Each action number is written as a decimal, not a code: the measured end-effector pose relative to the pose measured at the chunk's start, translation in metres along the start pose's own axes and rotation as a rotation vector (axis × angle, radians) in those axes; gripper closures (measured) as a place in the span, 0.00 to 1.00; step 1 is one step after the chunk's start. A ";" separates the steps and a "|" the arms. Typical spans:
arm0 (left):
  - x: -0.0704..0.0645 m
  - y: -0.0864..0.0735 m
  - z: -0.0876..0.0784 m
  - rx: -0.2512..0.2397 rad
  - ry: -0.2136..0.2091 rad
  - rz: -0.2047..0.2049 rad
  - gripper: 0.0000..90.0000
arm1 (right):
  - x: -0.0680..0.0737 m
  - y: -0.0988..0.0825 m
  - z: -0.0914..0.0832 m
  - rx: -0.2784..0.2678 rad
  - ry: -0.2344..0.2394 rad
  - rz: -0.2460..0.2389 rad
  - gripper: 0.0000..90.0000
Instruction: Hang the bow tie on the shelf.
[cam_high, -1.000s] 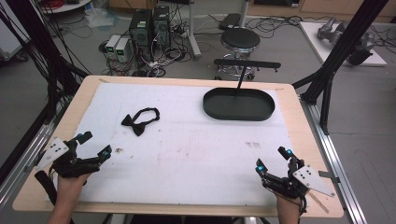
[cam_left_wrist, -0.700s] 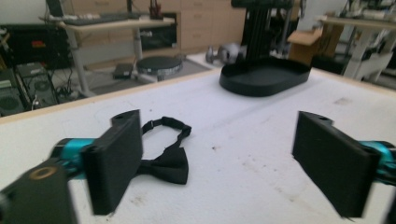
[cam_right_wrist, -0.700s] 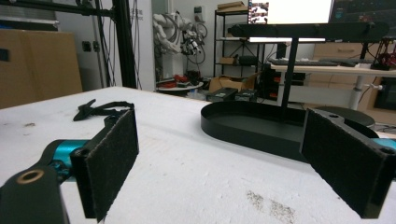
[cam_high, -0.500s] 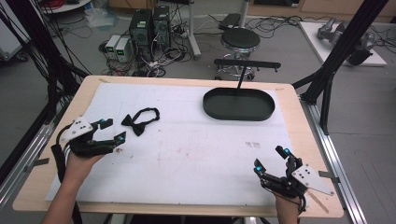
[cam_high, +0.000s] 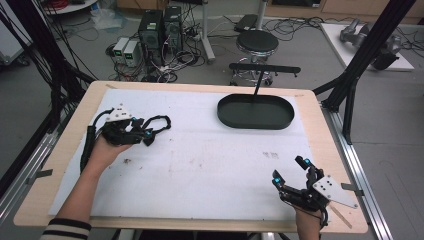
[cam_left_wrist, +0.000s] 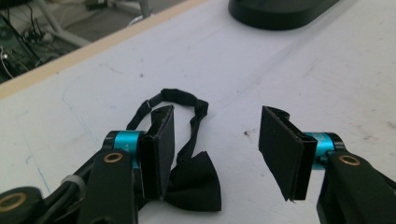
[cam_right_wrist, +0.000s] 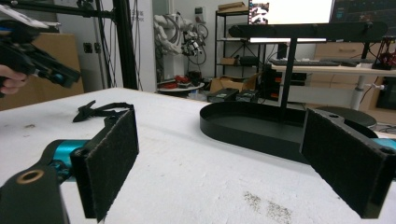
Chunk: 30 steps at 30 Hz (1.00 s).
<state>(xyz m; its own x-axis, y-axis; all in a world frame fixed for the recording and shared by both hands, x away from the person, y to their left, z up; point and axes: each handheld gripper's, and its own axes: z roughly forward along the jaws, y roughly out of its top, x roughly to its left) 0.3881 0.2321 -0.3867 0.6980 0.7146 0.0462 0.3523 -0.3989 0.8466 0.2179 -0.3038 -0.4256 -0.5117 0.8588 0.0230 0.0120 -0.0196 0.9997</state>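
A black bow tie (cam_high: 163, 120) lies on the white mat at the left, with its strap looped behind it. My left gripper (cam_high: 144, 129) hovers right over it. In the left gripper view the bow (cam_left_wrist: 195, 181) sits by the left pad (cam_left_wrist: 159, 149), and the strap (cam_left_wrist: 180, 97) curls beyond. The left gripper (cam_left_wrist: 219, 116) has just been closing, but the pads still stand apart and press on nothing. My right gripper (cam_high: 290, 170) rests near the front right corner, wide open and empty (cam_right_wrist: 222, 119).
A black oval tray (cam_high: 255, 120) with an upright T-shaped stand (cam_high: 264, 69) sits at the back right of the mat. The table's wooden rim (cam_high: 75, 125) runs close on the left. The right gripper view shows the tray (cam_right_wrist: 243, 133) just ahead.
The left hand has travelled from the front left corner forward to the bow tie, and its jaws have narrowed. The right gripper has stayed put.
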 end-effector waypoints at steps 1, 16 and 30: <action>0.001 0.001 0.005 0.016 0.005 0.005 0.53 | 0.000 0.000 0.000 0.001 -0.001 0.000 0.12; 0.015 -0.011 0.056 0.170 0.008 -0.036 0.65 | -0.002 -0.001 0.001 -0.007 -0.007 0.018 0.12; 0.011 -0.017 0.066 0.238 0.045 0.018 0.96 | -0.001 -0.002 0.002 -0.001 -0.024 0.027 0.12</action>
<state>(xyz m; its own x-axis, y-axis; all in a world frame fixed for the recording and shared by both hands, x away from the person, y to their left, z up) 0.4311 0.2090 -0.4354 0.6788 0.7290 0.0880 0.4810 -0.5320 0.6968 0.2199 -0.3042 -0.4280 -0.4905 0.8700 0.0500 0.0250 -0.0433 0.9987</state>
